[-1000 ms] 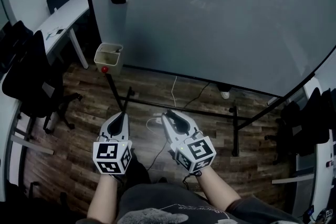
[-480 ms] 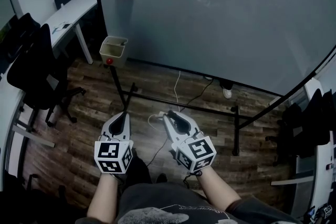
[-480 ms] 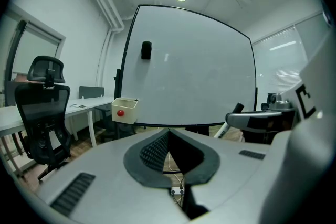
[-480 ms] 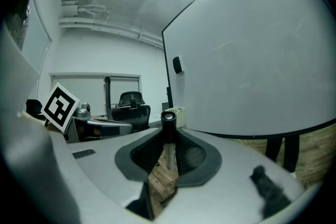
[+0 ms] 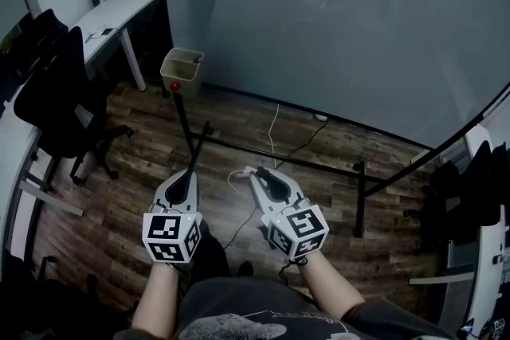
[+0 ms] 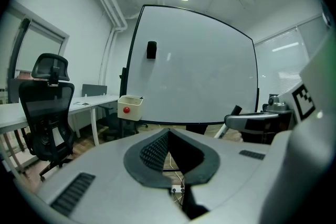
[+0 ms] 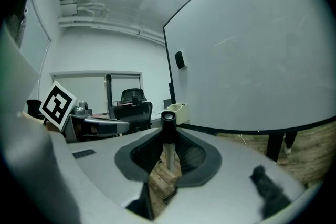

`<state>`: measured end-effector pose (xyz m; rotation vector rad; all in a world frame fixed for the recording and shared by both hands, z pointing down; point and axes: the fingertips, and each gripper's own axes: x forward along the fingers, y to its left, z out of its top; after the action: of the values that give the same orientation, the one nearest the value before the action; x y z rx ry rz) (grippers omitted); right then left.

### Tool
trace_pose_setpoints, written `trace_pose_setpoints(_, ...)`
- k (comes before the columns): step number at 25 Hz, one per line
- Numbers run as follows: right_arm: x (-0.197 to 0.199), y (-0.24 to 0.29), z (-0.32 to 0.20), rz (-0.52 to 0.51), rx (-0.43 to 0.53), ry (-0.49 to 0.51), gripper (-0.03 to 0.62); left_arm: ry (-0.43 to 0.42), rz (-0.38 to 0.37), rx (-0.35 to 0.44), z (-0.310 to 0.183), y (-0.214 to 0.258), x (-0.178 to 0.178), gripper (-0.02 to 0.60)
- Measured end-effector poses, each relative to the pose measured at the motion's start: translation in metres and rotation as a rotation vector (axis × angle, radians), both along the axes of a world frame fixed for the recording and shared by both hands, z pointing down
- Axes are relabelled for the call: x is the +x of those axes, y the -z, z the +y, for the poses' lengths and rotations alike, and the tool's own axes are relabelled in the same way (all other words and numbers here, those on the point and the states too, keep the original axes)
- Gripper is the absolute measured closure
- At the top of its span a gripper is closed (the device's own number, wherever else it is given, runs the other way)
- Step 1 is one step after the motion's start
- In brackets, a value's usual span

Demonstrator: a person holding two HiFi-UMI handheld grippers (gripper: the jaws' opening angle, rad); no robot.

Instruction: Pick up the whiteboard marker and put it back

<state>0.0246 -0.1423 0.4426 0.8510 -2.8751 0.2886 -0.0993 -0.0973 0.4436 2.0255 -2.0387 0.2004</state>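
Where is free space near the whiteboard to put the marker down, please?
The beige box at the whiteboard left edge looks empty inside. The desk is mostly bare beside its papers. The floor under the board is crowded: stand legs and cables.

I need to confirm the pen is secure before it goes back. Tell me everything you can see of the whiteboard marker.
The whiteboard marker is a slim stick with a black cap on top and a pale barrel below, plastic by the look. It stands upright between the jaws of the right tool, pinched from both sides. Its lower end hangs free above the wood floor.
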Motion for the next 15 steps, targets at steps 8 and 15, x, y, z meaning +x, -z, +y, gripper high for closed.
trace_pose_setpoints(8, -0.021, 0.007, -0.021, 0.007, 0.028, 0.004, 0.514, 0.004, -0.011, -0.003, -0.019, 0.0, -0.024, 0.569)
trace_pose_setpoints(15, -0.052, 0.026, -0.066, -0.016, 0.062, -0.014, 0.514, -0.017, -0.023, 0.024, -0.066, 0.014, -0.055, 0.569)
